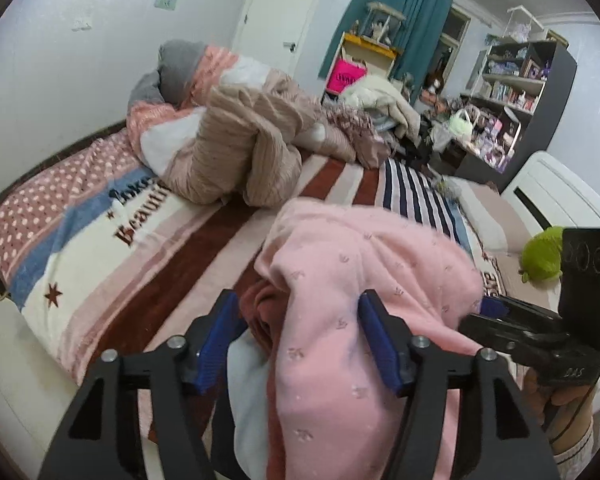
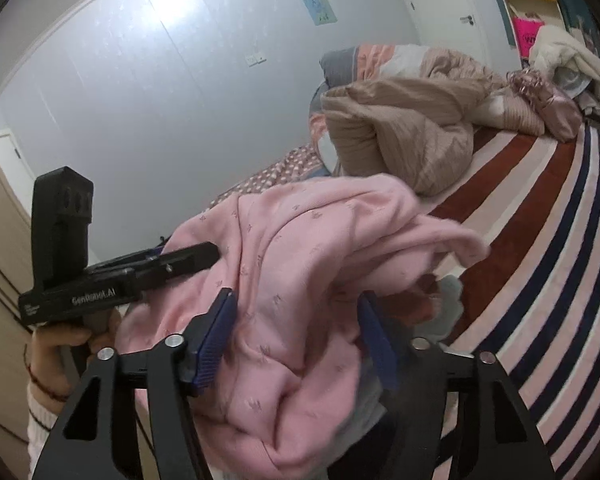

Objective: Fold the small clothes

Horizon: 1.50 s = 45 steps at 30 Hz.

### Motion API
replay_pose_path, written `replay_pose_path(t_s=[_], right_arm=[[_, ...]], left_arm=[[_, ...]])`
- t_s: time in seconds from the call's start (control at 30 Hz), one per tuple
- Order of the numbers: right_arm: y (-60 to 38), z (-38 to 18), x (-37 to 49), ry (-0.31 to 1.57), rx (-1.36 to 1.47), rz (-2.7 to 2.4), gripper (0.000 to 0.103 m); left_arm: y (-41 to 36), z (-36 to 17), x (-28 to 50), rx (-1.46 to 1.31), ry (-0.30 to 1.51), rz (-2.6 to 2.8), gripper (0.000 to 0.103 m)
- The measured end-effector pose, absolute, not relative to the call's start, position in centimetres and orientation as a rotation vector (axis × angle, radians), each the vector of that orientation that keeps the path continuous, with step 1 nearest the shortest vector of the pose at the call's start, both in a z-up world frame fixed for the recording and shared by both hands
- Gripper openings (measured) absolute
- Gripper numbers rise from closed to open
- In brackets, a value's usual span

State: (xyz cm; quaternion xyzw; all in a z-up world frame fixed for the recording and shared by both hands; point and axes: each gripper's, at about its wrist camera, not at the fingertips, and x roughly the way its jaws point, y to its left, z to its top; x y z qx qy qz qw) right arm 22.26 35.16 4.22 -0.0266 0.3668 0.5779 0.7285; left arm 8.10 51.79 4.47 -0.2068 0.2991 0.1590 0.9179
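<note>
A pink garment (image 1: 360, 264) with small motifs lies bunched on the striped bedspread (image 1: 160, 264). It rests on top of a rust-coloured cloth (image 1: 260, 308) and a pale cloth (image 1: 248, 392). My left gripper (image 1: 298, 300) stands open, and a fold of the pink garment hangs loosely between its blue pads. In the right wrist view the pink garment (image 2: 308, 232) also fills the gap of my right gripper (image 2: 297, 300), which is open too. Each gripper shows in the other's view, the right gripper (image 1: 496, 312) at the garment's right edge and the left gripper (image 2: 204, 252) at its left edge.
A beige knit blanket (image 1: 240, 148) and a rumpled quilt are heaped at the far end of the bed. A green plush toy (image 1: 542, 256) sits by a white board (image 1: 560, 188) on the right. Cluttered shelves (image 1: 512, 92) stand beyond it. A person's hand (image 2: 60, 340) holds the left gripper.
</note>
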Motion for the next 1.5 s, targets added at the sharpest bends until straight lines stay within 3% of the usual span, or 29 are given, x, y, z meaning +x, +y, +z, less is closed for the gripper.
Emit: replay_pose_path(t_s=[0.07,0.5,0.83,1.17,1.4,1.5], right_arm=[[33.6,5.0,22.1,0.784,-0.053,1.271,0.06],[25.3,5.3,19.9,0.703,-0.051,1.192,0.065],[12.6,0.1,13.4,0.616,-0.115,1.107,0.068],[-3.0,-4.3,7.6,0.469,-0.177,0.797,0.074],[-10.8,-3.6,5.0,0.329,-0.155,0.565,0.103],[-12.1,-3.1,4.4,0.288,-0.133,0.527,0.103]], left_arm=[[51.5,5.6,6.9,-0.425,0.563,0.385,0.071],[41.0,8.3,2.8,-0.237,0.433,0.445,0.072],[26.0,4.2,0.3,-0.108,0.3,0.408,0.08],[10.8,-0.7,1.6,-0.059,0.22,0.275,0.096],[4.5,-1.5,3.2,-0.026,0.201,0.176,0.098],[3.8,-1.5,3.3,-0.001,0.193,0.187,0.098]])
